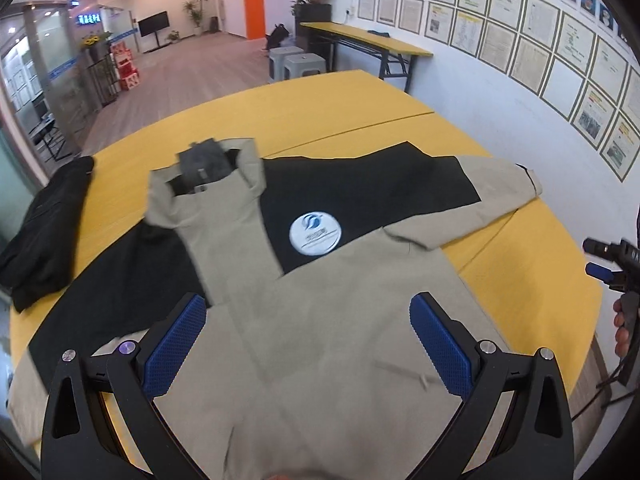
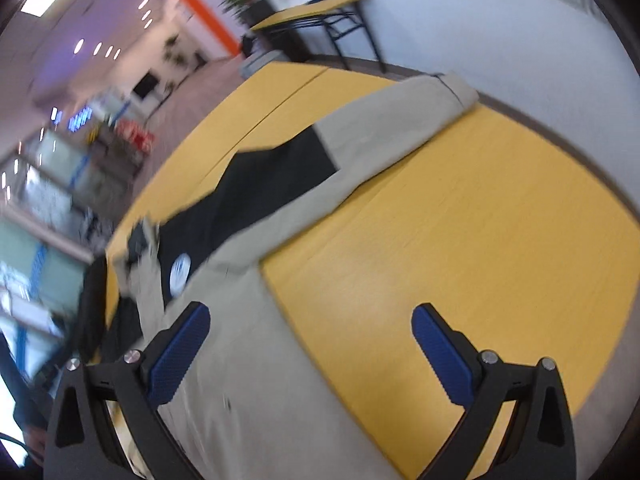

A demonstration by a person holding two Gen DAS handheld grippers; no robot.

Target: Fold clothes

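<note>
A beige and black jacket (image 1: 320,320) with a round white logo (image 1: 315,233) lies spread on the yellow table (image 1: 320,108). One beige sleeve (image 1: 208,232) is folded across its body; the other sleeve (image 1: 492,196) stretches out to the right. My left gripper (image 1: 308,344) is open, just above the jacket's beige lower part, holding nothing. My right gripper (image 2: 312,352) is open and empty, above the jacket's right edge (image 2: 256,380) and bare table (image 2: 460,240). It also shows at the right edge of the left wrist view (image 1: 612,264).
A black garment (image 1: 44,232) lies at the table's left edge. A white wall with framed papers (image 1: 520,40) runs along the right. A second yellow table (image 1: 360,38), grey stools (image 1: 294,62) and potted plants stand behind.
</note>
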